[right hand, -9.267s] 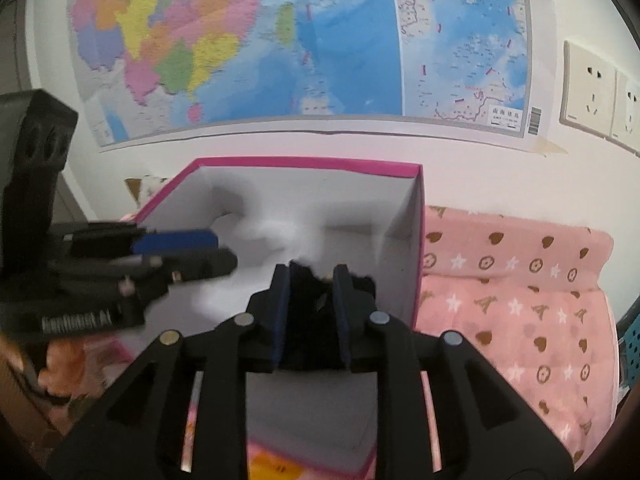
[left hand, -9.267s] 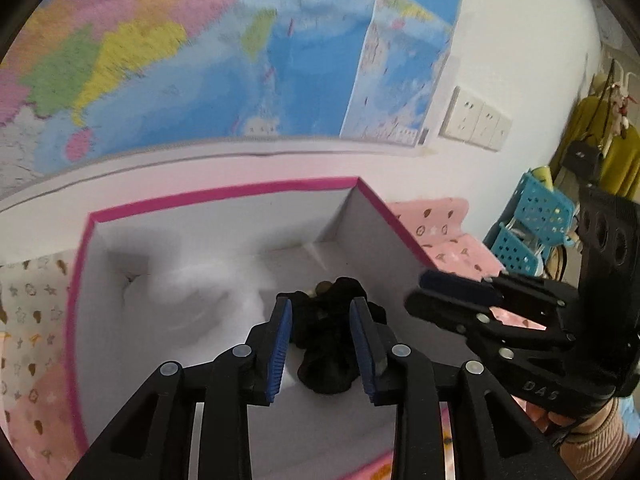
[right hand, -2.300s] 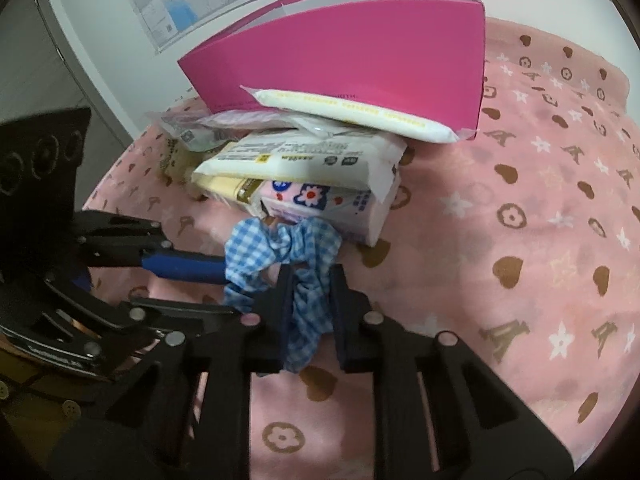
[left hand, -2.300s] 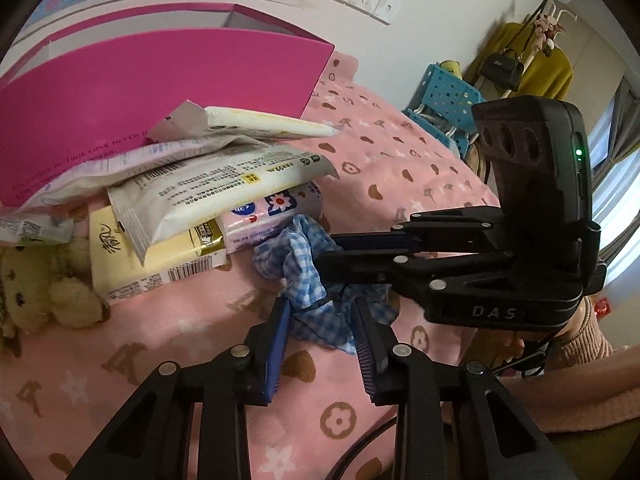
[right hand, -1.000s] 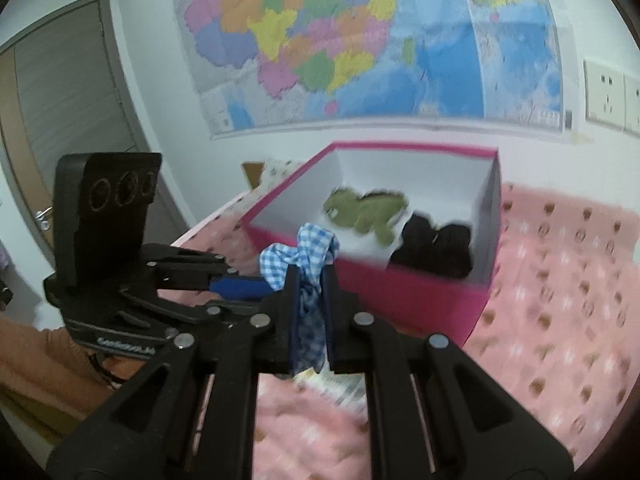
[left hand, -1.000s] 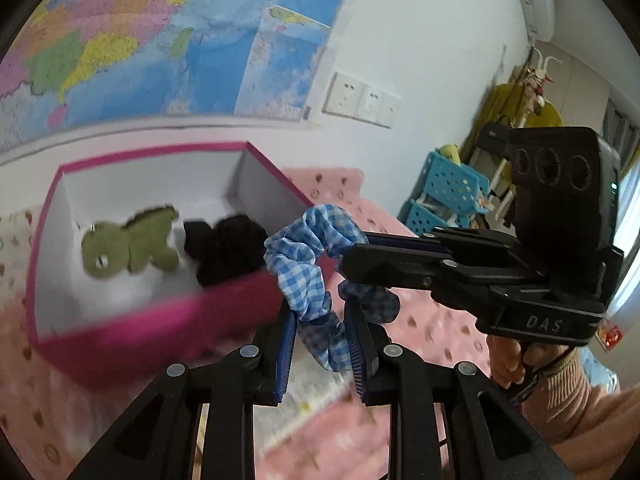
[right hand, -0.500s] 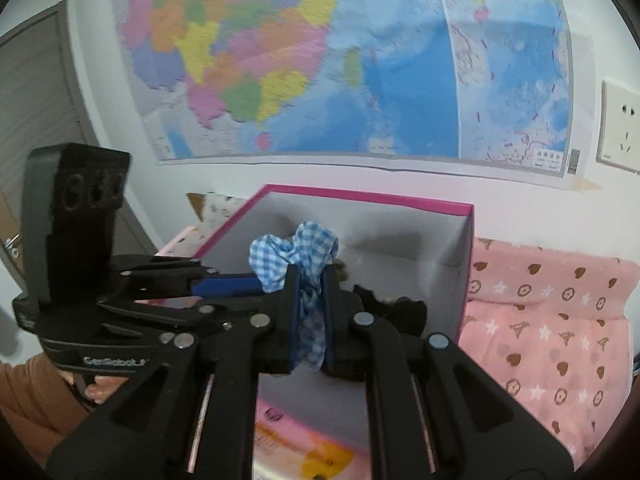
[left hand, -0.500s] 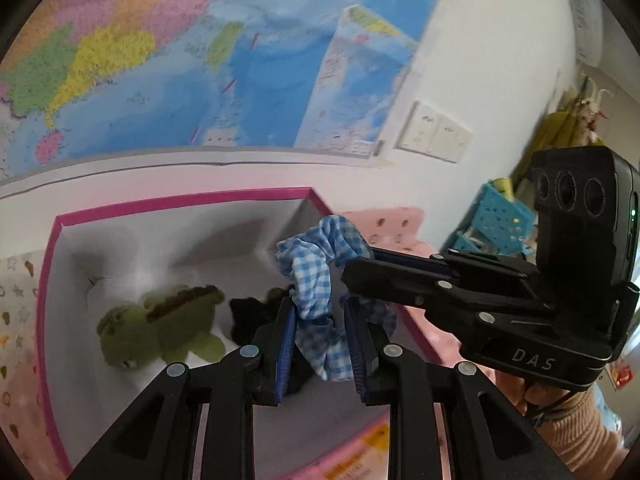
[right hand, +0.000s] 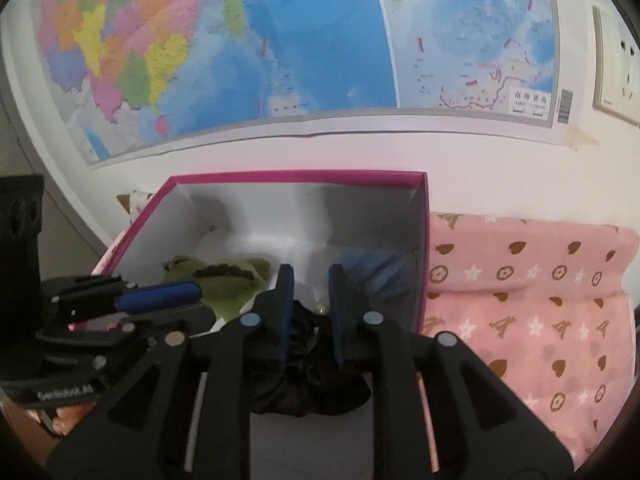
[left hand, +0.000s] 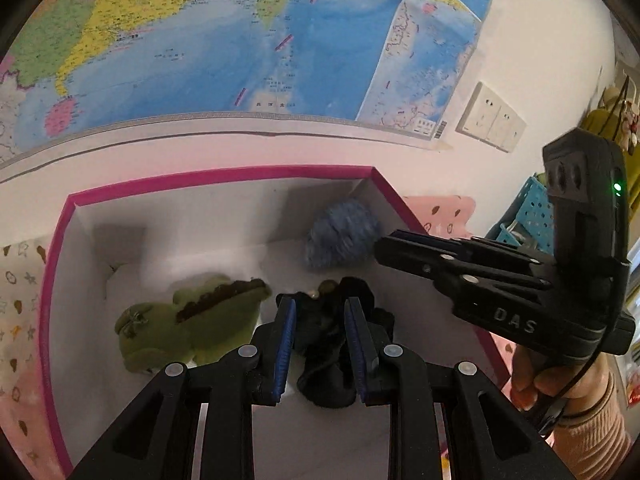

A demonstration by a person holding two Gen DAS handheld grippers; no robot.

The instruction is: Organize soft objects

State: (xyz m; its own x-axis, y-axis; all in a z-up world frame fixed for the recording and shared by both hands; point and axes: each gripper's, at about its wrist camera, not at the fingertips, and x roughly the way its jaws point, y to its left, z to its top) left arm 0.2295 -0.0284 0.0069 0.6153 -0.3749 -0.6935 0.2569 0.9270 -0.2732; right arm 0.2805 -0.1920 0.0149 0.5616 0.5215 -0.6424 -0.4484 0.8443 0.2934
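Note:
The pink box point(left hand: 224, 174) with a white inside holds a green plush crocodile point(left hand: 188, 326), a black scrunchie point(left hand: 328, 344) and the blue checked scrunchie point(left hand: 342, 234), blurred at its far right corner. My left gripper point(left hand: 320, 306) is open and empty above the black scrunchie. My right gripper point(right hand: 308, 274) is open and empty over the same box point(right hand: 296, 178); the crocodile point(right hand: 224, 276), the black scrunchie point(right hand: 308, 376) and the blue scrunchie point(right hand: 372, 272) show past it. The right gripper also shows in the left wrist view point(left hand: 384, 244), and the left one in the right wrist view point(right hand: 196, 294).
A pink patterned cloth point(right hand: 528, 296) covers the surface to the right of the box. A wall map point(left hand: 240, 48) and white sockets point(left hand: 492, 122) are behind it. Blue baskets point(left hand: 528, 216) stand at the far right.
Both grippers have opened and let go of the blue checked scrunchie. It has dropped into the box's far right corner.

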